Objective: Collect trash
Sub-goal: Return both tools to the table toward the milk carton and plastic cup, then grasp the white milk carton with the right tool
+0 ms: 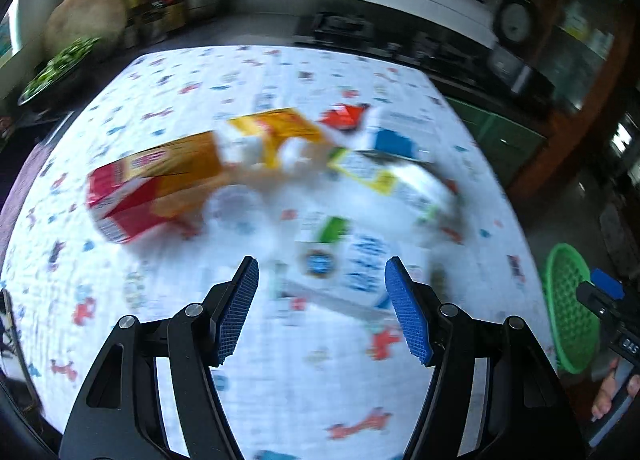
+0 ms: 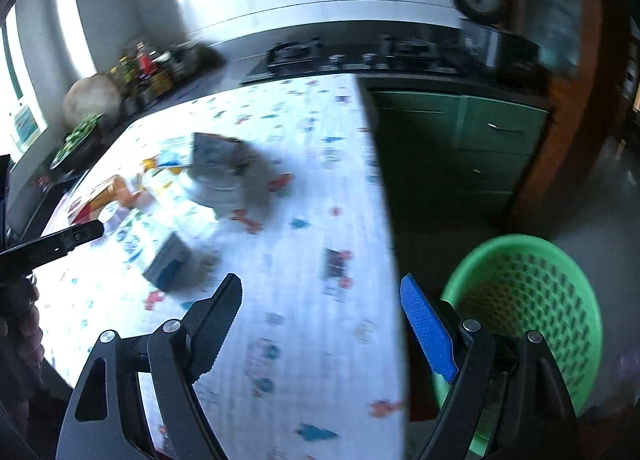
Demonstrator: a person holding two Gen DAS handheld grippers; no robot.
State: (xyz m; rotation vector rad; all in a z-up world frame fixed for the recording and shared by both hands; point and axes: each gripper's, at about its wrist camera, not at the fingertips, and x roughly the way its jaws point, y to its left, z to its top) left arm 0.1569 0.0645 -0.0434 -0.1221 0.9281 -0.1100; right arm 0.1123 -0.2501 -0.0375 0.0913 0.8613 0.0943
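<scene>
Motion blur leaves all print on the packaging unreadable. The trash lies clustered mid-table [image 1: 168,344]: a red-and-orange carton [image 1: 154,183], a yellow box [image 1: 280,129], and a white-and-blue box [image 1: 344,272] nearest the left gripper [image 1: 322,310]. That gripper tilts down over the table, jaws apart, holding nothing. The right gripper [image 2: 320,330] straddles the table's edge, wide and empty, beside the green basket [image 2: 568,300] on the floor.

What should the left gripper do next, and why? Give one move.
Probably ease the left gripper forward and down onto the white and blue carton lying just beyond its open, empty jaws. It is the nearest piece of trash on the table, and the green basket stands off the right edge.
</scene>
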